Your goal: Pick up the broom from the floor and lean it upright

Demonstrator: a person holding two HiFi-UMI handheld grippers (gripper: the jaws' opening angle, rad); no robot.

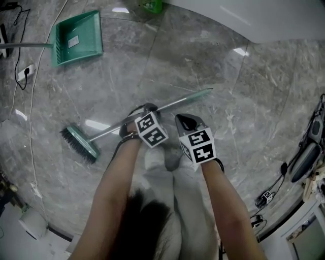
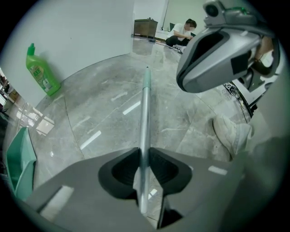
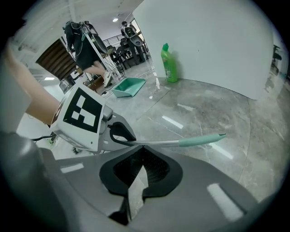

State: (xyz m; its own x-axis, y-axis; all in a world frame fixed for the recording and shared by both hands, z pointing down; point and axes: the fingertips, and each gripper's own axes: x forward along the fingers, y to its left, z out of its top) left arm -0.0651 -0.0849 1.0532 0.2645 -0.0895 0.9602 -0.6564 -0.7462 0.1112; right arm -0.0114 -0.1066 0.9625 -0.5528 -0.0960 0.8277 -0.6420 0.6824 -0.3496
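The broom lies on the grey marble floor, its dark-bristled green head (image 1: 80, 143) at the left and its metal handle (image 1: 177, 103) running up to the right to a green tip. My left gripper (image 1: 138, 115) points steeply down at mid-handle. In the left gripper view the handle (image 2: 146, 108) runs straight between the jaws of the left gripper (image 2: 144, 154), and both pads press on it. My right gripper (image 1: 187, 122) hangs just right of it. Its jaws (image 3: 142, 147) meet with nothing between them, just short of the handle (image 3: 181, 142).
A green dustpan (image 1: 78, 38) lies at the far left, a green bottle (image 1: 150, 5) stands by the white wall (image 1: 264, 20). Cables and a power strip (image 1: 25, 72) run along the left edge, more gear at the right. My shoe (image 2: 231, 133) is beside the handle. A person (image 2: 183, 31) sits far off.
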